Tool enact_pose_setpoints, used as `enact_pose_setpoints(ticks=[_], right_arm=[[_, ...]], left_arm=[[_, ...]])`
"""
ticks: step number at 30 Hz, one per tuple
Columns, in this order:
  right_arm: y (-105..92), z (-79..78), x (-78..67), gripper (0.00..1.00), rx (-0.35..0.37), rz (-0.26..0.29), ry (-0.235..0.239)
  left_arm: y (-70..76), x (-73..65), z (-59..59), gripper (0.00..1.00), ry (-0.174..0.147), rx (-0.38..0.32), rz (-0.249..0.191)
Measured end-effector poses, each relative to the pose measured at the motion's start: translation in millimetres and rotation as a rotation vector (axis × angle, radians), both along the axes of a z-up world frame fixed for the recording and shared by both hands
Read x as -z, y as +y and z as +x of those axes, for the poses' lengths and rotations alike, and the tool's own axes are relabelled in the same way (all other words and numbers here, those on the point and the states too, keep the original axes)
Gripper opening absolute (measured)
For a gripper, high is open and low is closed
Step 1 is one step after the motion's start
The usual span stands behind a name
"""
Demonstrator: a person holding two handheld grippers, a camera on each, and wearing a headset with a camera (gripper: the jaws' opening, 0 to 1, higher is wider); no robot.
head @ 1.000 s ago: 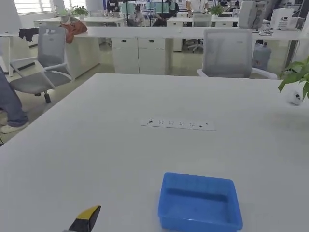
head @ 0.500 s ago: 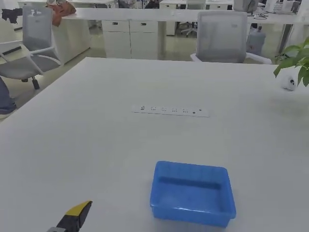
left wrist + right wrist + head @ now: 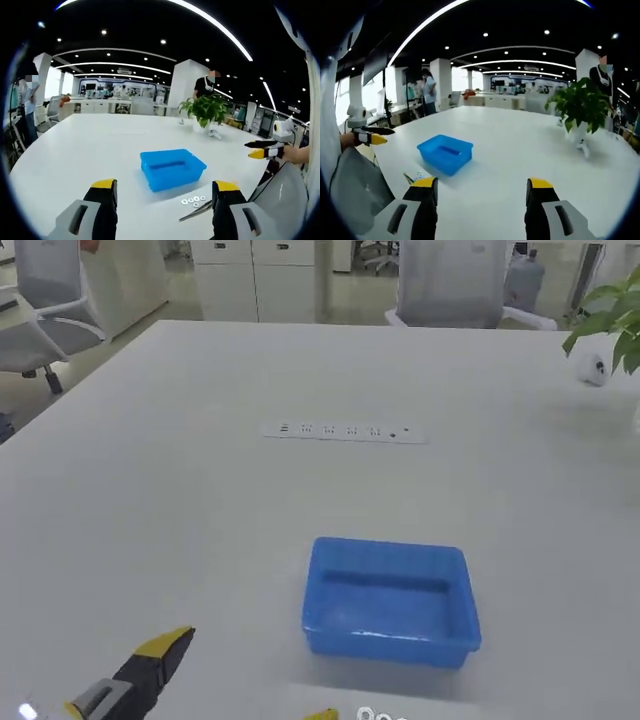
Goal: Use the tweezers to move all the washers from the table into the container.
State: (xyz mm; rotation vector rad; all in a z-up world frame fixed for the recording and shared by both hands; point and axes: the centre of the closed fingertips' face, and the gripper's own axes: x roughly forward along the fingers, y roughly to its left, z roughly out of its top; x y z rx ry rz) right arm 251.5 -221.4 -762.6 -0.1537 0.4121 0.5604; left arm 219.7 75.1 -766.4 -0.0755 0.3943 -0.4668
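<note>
One blue plastic container point(image 3: 390, 602), a shallow rectangular tray with rounded corners and a raised rim, sits on the smooth white counter point(image 3: 200, 490). Near its front side lie the washers point(image 3: 194, 201), small flat metal rings in a tight cluster. About five can be made out in the left gripper view, though they are too small for a sure count. One pair of thin metal tweezers point(image 3: 196, 211) lies flat on the counter just beside them.

There are two tools. The left tool point(image 3: 165, 184) has its two yellow-tipped jaws spread wide with nothing between them. The right tool point(image 3: 481, 182) is parted and empty in the same way. Both are apart from the container.

One long white power strip point(image 3: 343, 431) lies flat beyond the container. One leafy green plant point(image 3: 577, 107) stands farther along the counter.
</note>
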Motion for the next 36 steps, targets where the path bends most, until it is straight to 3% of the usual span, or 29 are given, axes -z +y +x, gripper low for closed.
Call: enact_pose_setpoints(ticks=[1,2,3,4,6,7,8,9,14,21,24,30,32,35,36], right_arm=[[0.3,-1.2,3.2,0.69,-0.015,-0.041,0.008],[1.9,-5.2,10.4,0.68,-0.028,-0.079,0.054],[5.4,-7.3,13.3,0.66,-0.05,-0.098,0.071],[10.3,-10.4,17.1,0.61,-0.095,-0.138,0.087],[18.8,-15.4,22.9,0.52,-0.159,-0.18,0.119],[28.6,-17.7,24.3,0.46,-0.186,-0.164,0.142],[35.0,-17.9,23.9,0.43,-0.206,-0.162,0.145],[47.6,-17.8,22.5,0.39,-0.246,-0.146,0.139],[88.3,-25.5,32.4,0.22,-0.386,-0.112,0.17],[118.4,-36.7,51.3,0.19,-0.506,-0.119,0.221],[126.4,-41.2,57.4,0.17,-0.552,-0.14,0.237],[138.8,-46.9,67.2,0.15,-0.64,-0.211,0.243],[142.6,-48.3,69.2,0.14,-0.661,-0.22,0.244],[145.3,-51.3,73.4,0.12,-0.7,-0.243,0.247],[146.2,-50.2,75.3,0.12,-0.702,-0.25,0.247]], left_arm=[[-3.0,7.1,-2.9,0.77,0.04,0.045,0.028],[-7.1,11.8,-6.0,0.75,0.067,0.087,0.036],[-14.7,16.0,-11.8,0.71,0.104,0.153,0.025],[-18.7,17.8,-14.4,0.63,0.117,0.2,0.025],[-28.6,20.0,-18.1,0.51,0.154,0.285,-0.014],[-30.7,20.9,-19.2,0.44,0.164,0.305,-0.019],[-32.2,26.0,-20.7,0.4,0.196,0.344,-0.006],[-31.1,29.2,-16.8,0.37,0.188,0.353,0.024],[-38.4,54.1,-14.7,0.25,0.249,0.51,0.12],[-49.4,72.3,-14.2,0.14,0.267,0.625,0.192],[-51.6,80.8,-15.8,0.15,0.281,0.672,0.232],[-51.3,99.2,-18.1,0.15,0.273,0.788,0.428],[-51.6,101.4,-15.2,0.11,0.238,0.815,0.491],[-53.5,103.8,-17.8,0.09,0.226,0.862,0.538],[-53.1,105.3,-18.2,0.08,0.214,0.888,0.574]])
